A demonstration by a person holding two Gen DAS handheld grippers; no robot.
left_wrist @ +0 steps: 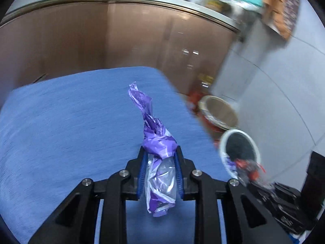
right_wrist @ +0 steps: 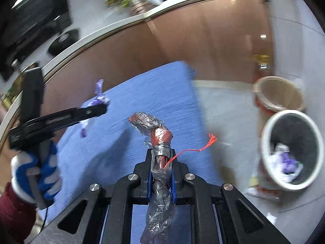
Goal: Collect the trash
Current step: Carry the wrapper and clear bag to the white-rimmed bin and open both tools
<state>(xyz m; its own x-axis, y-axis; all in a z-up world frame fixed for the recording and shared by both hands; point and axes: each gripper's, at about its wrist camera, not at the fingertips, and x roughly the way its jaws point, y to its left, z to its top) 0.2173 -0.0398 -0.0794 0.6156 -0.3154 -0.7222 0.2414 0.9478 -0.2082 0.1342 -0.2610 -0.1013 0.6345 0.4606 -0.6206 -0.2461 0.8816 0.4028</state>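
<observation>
My left gripper (left_wrist: 160, 152) is shut on a twisted purple plastic wrapper (left_wrist: 154, 136) and holds it above the blue table (left_wrist: 61, 126). My right gripper (right_wrist: 161, 154) is shut on a twisted clear and red plastic wrapper (right_wrist: 156, 130) with a loose red string (right_wrist: 195, 149), also above the blue table (right_wrist: 142, 101). The left gripper with the purple wrapper (right_wrist: 99, 97) shows at the left of the right wrist view. A white trash bin (right_wrist: 292, 148) with a dark inside stands on the floor to the right and holds white and purple scraps; it also shows in the left wrist view (left_wrist: 239, 154).
A second, beige bin (right_wrist: 278, 93) with a red base stands behind the white one on the grey floor. A brown counter front (left_wrist: 142, 36) rises behind the table. Dark equipment (left_wrist: 284, 203) lies on the floor at the lower right.
</observation>
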